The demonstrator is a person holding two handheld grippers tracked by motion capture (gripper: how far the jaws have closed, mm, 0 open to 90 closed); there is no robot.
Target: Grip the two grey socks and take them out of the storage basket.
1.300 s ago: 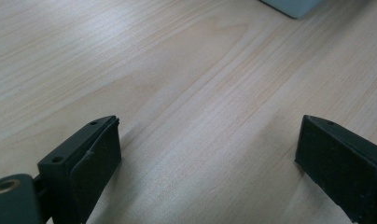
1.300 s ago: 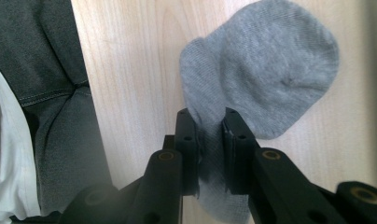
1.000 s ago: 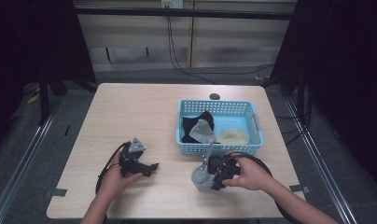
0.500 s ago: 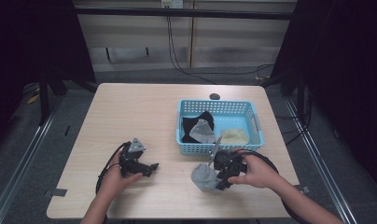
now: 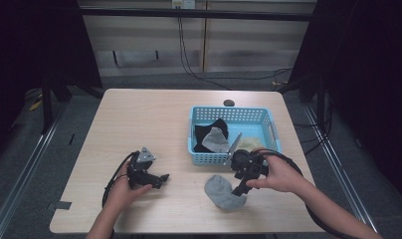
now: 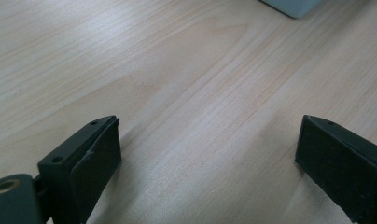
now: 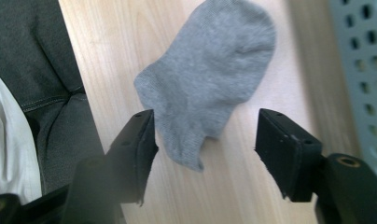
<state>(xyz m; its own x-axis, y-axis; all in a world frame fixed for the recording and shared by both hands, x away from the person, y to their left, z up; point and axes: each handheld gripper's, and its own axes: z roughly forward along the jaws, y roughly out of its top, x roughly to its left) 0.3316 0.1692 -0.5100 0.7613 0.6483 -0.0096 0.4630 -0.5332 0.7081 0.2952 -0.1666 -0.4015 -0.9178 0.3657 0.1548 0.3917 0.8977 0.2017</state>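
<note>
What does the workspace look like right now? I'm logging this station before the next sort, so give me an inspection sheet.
Surface: light wooden table, bare on its left half.
Job's things: grey sock flat near the front edge; blue basket holding a black garment, a grey sock and a pale item.
Clutter: small dark object behind the basket.
Grippers: left gripper open over bare wood; right gripper jaws just opened, sock lying free below them.
Cables: black cable loops from the left gripper.
Surroundings: dark floor, wall cables.

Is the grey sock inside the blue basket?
No, the grey sock lies flat on the wooden table, in front of the blue basket.
</note>
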